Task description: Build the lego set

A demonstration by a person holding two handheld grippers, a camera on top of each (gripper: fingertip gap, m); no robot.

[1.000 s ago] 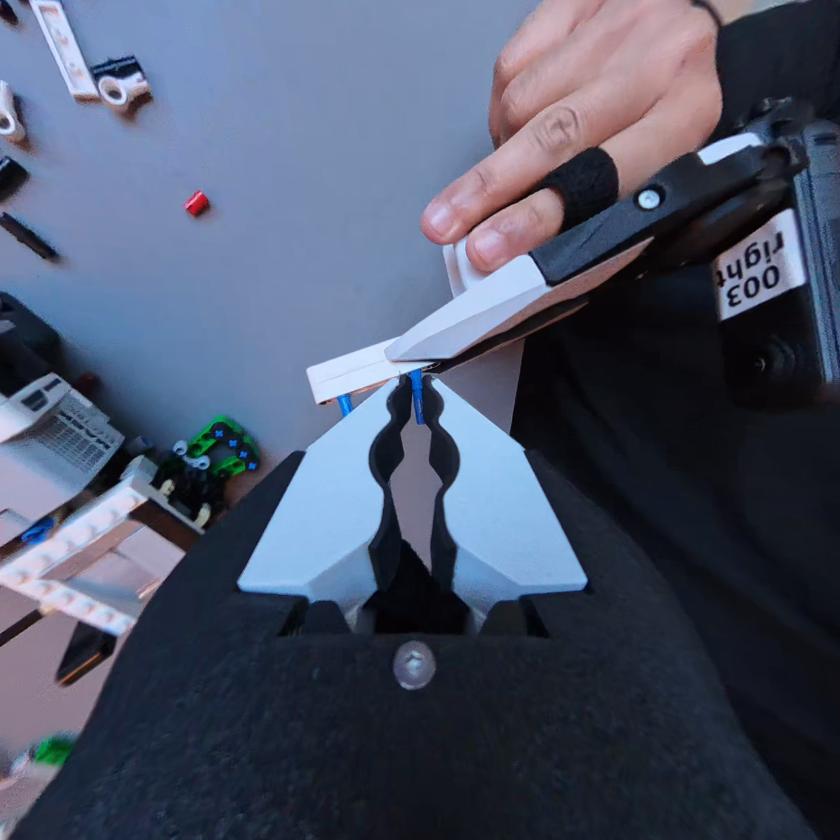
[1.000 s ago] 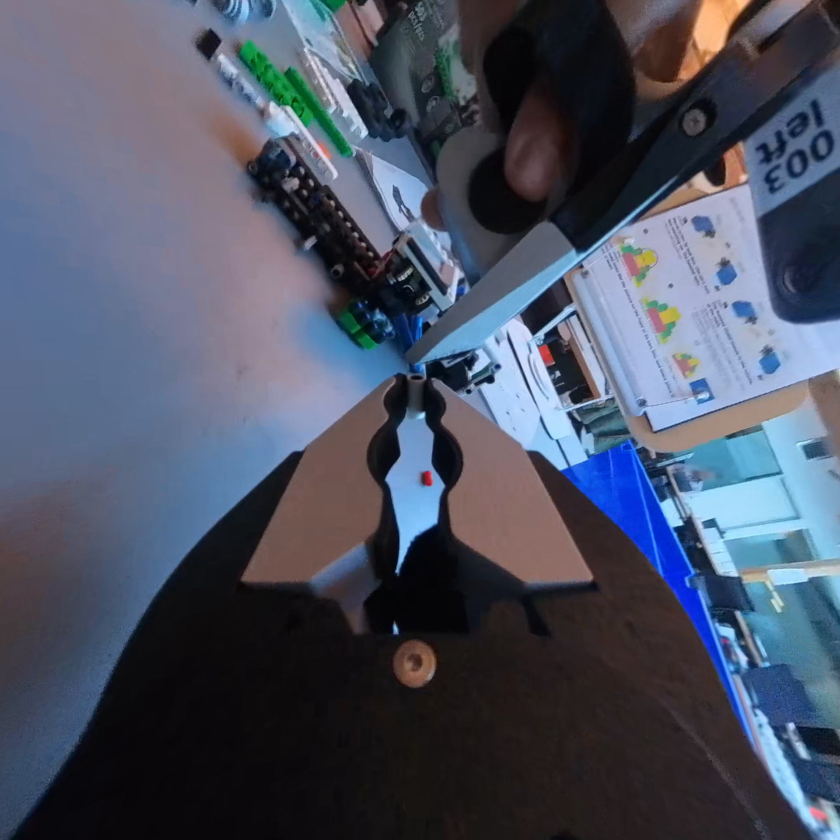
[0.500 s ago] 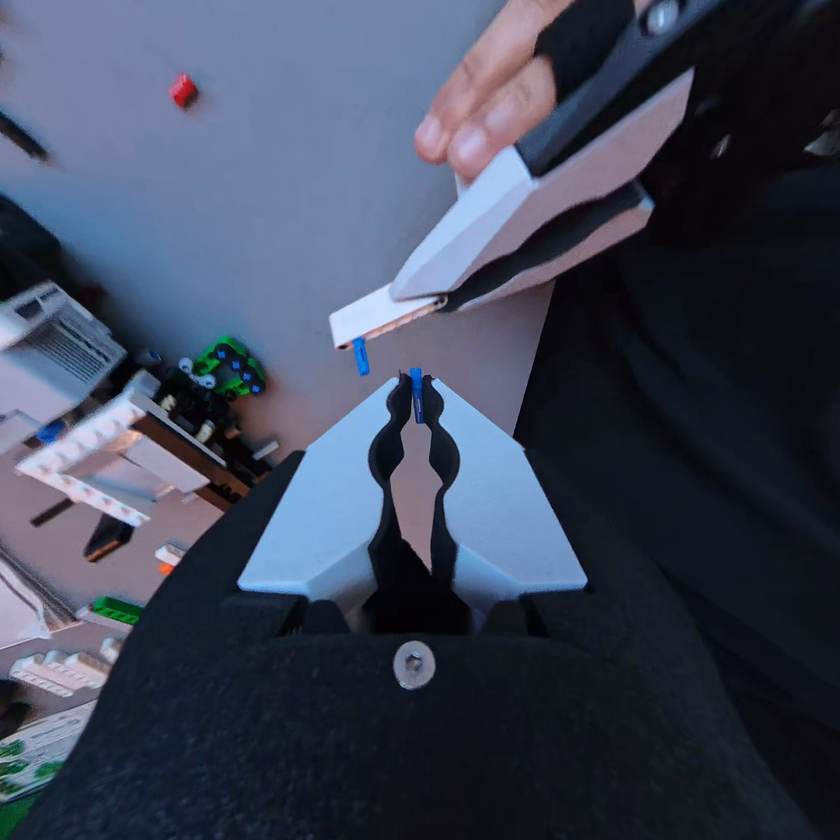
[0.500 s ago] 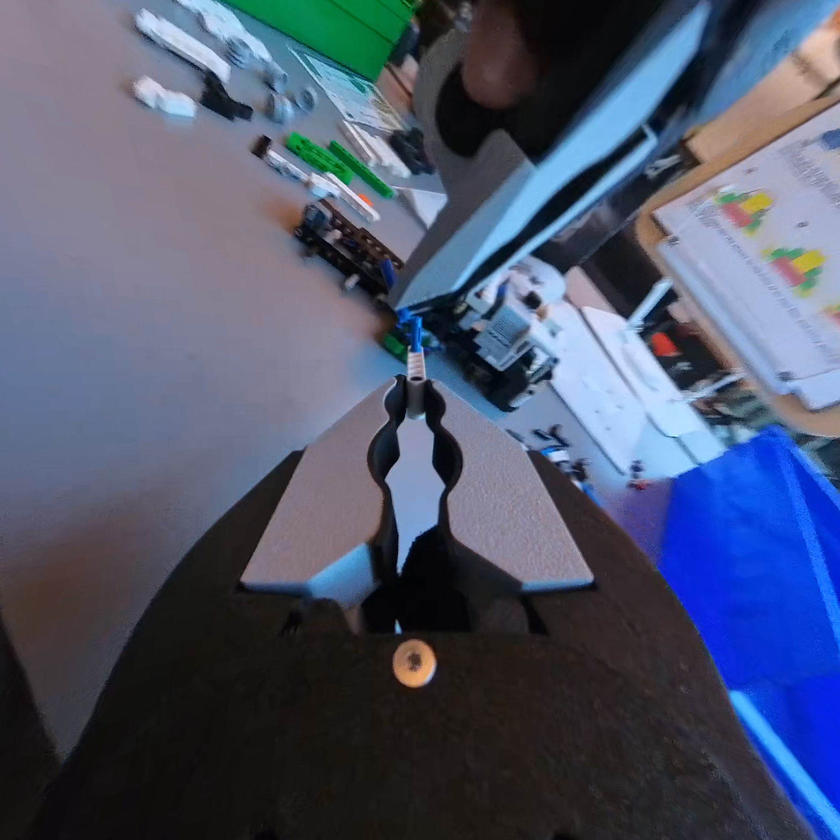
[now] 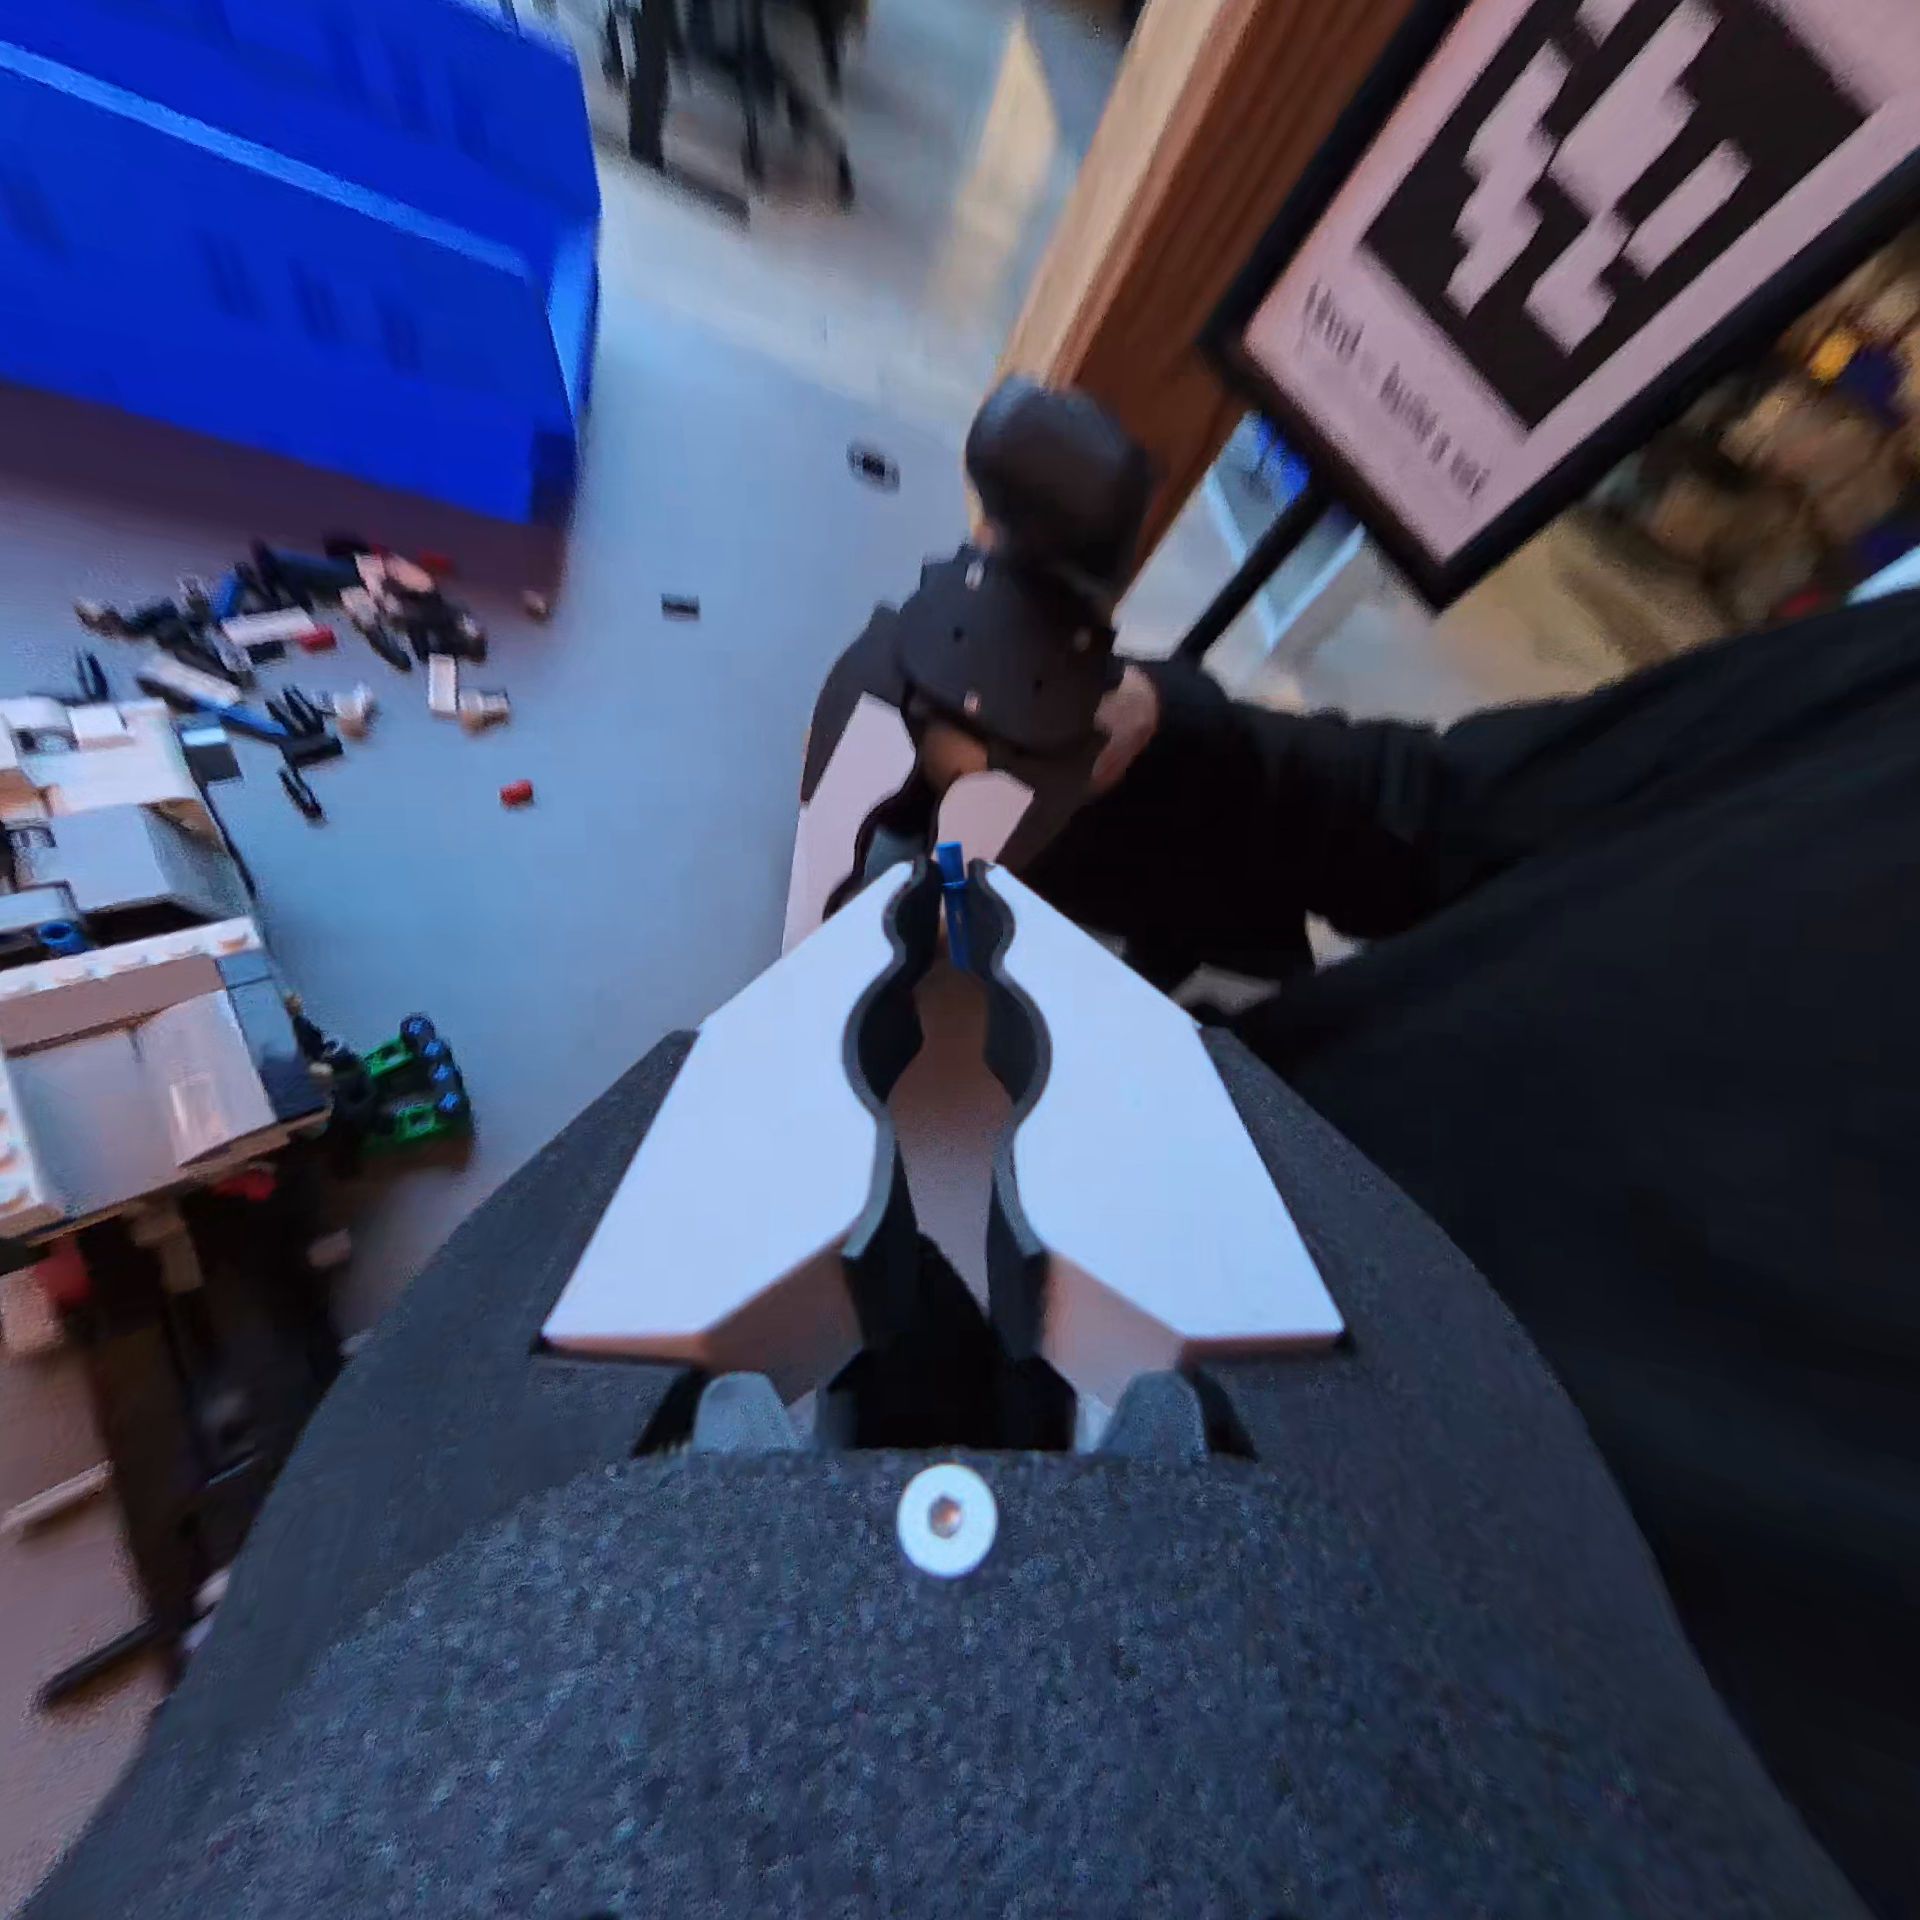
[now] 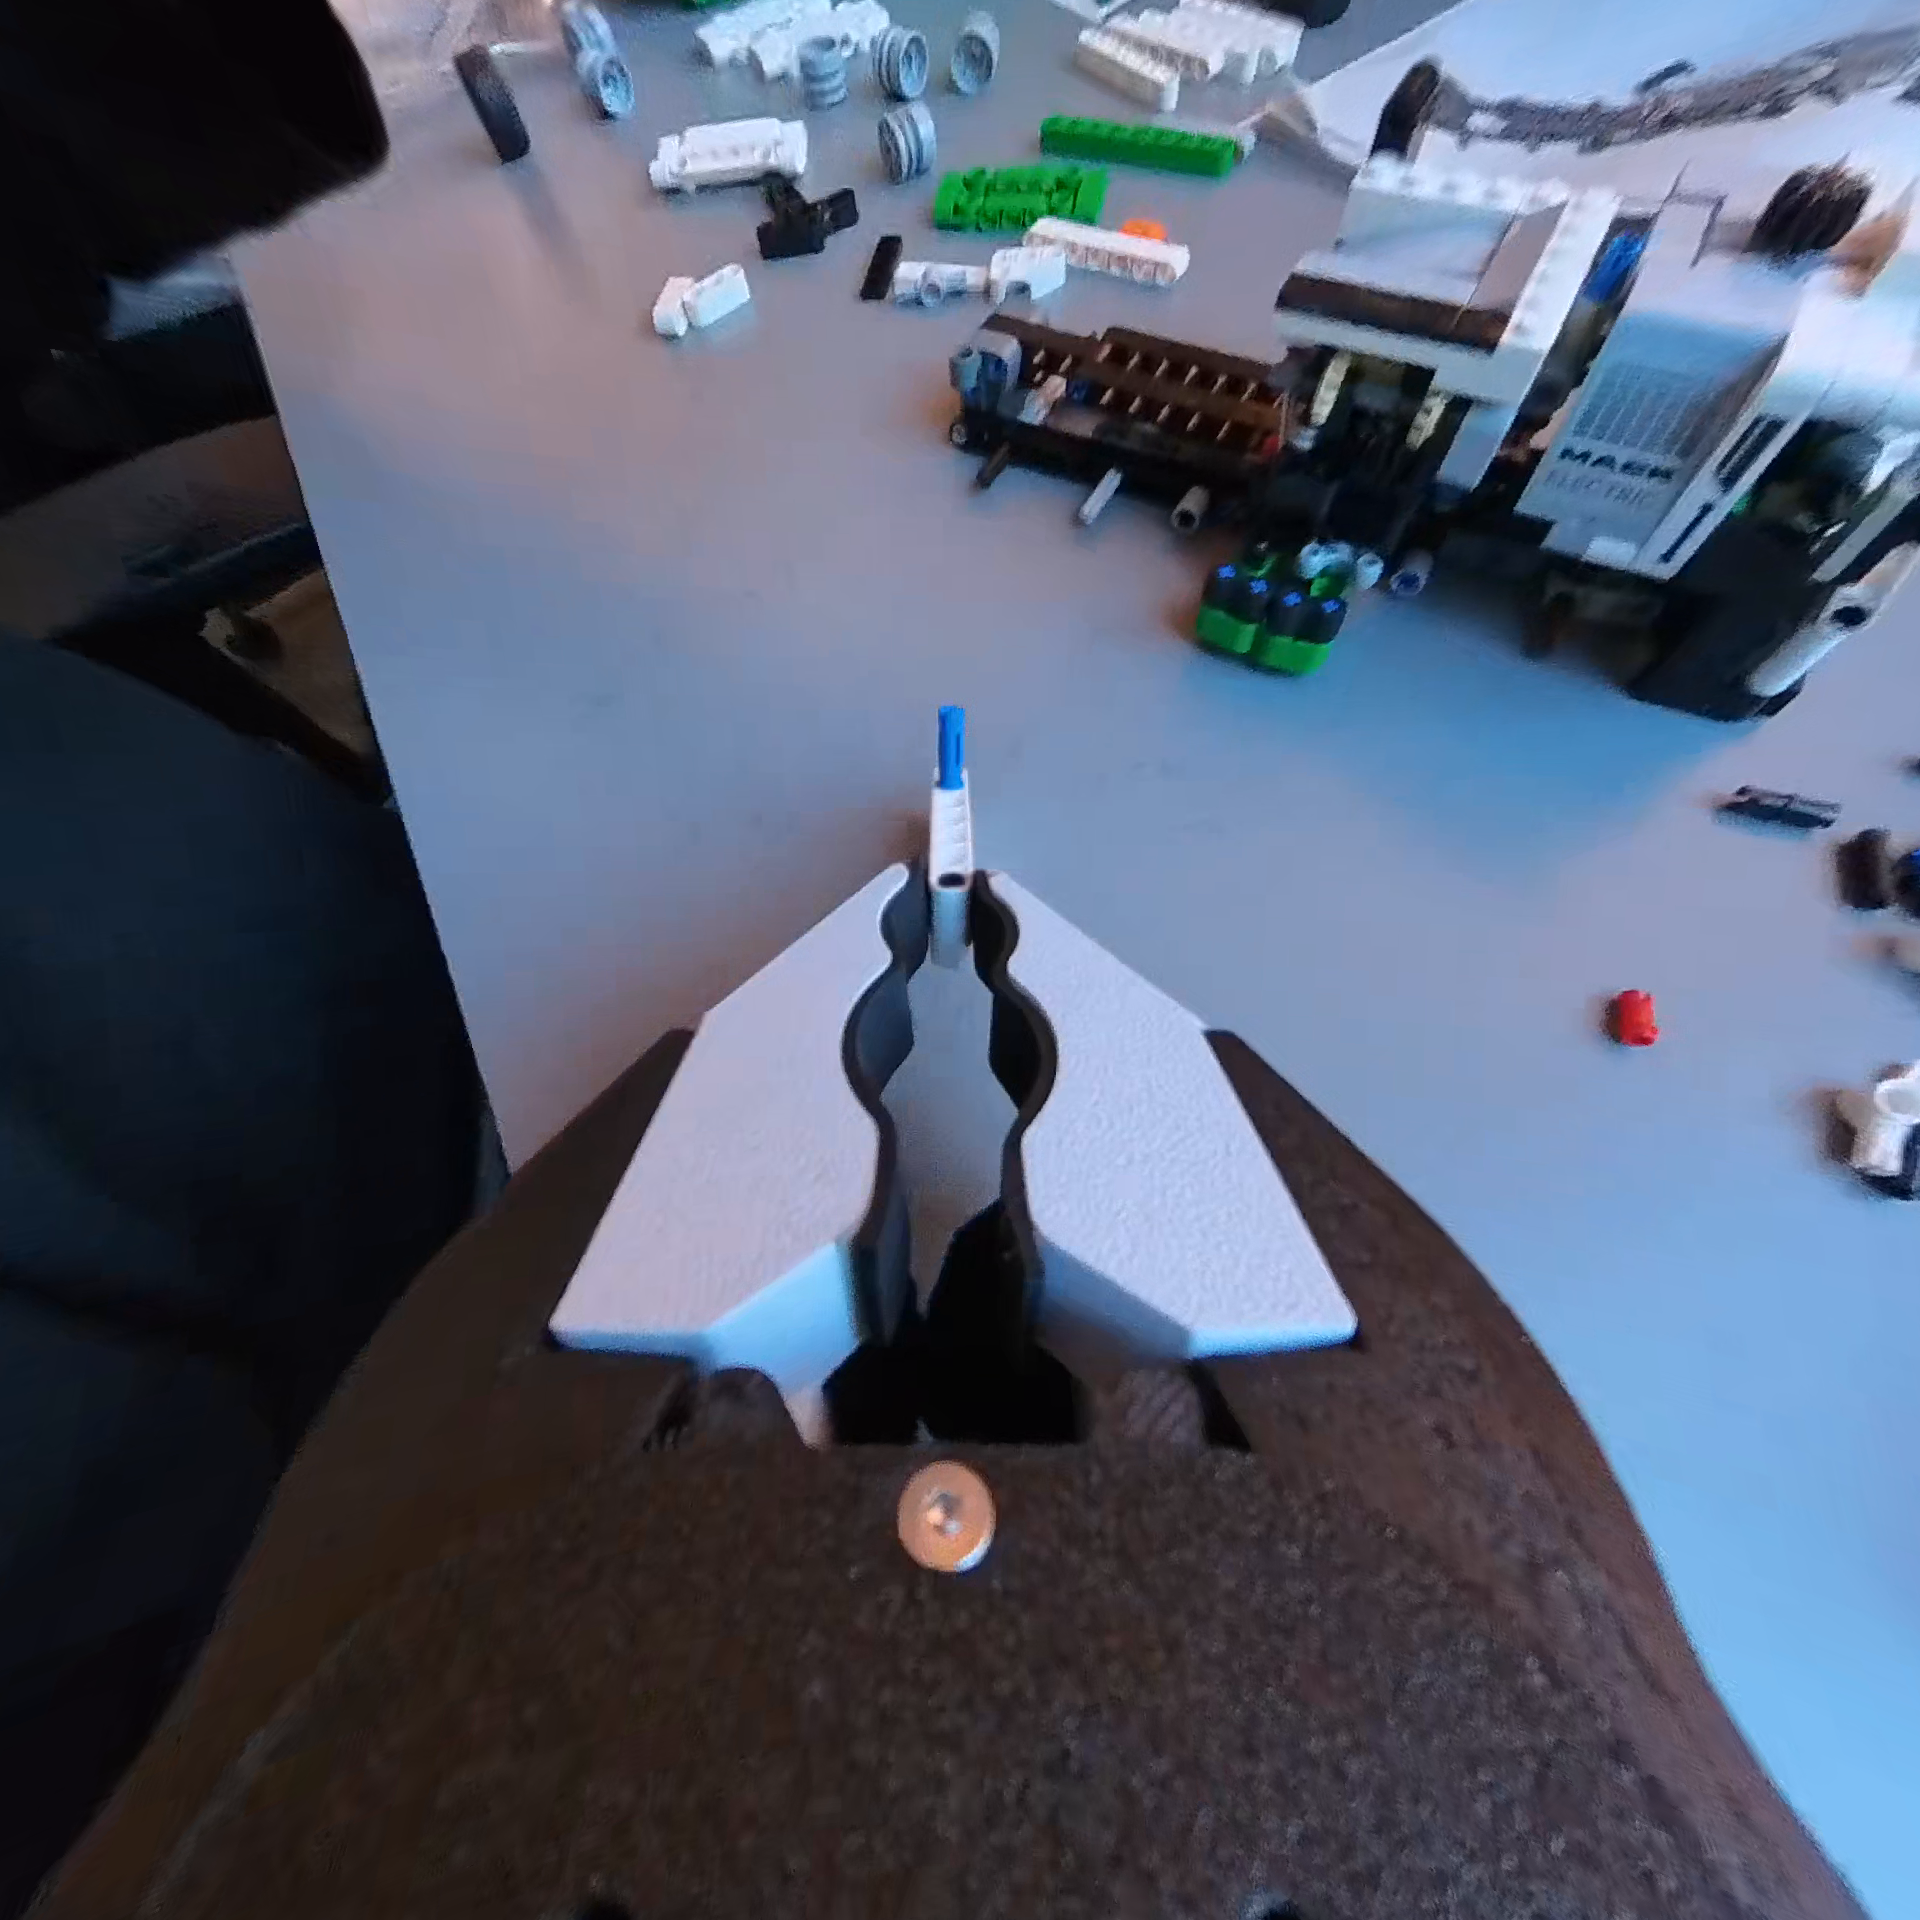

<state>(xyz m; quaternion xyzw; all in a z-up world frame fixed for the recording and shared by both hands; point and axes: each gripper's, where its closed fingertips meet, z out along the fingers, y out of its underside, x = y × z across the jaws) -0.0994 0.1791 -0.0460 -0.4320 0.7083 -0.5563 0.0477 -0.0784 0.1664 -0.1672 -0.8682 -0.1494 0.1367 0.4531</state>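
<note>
Looks like an open lab or workshop space. Grey worktable (image 6: 623,540) ahead of the right tool, loose bricks (image 6: 1018,197) and a half-built truck (image 6: 1538,395) at its far side. Ahead of the left tool: blue bin (image 5: 281,260), bare floor (image 5: 831,312), fiducial marker board (image 5: 1579,229) on a wooden panel (image 5: 1122,208).

A small blue pin (image 5: 954,902) stands pinched upright; a white beam (image 6: 950,868), blue pin (image 6: 950,744) at its tip, juts forward above the table.
</note>
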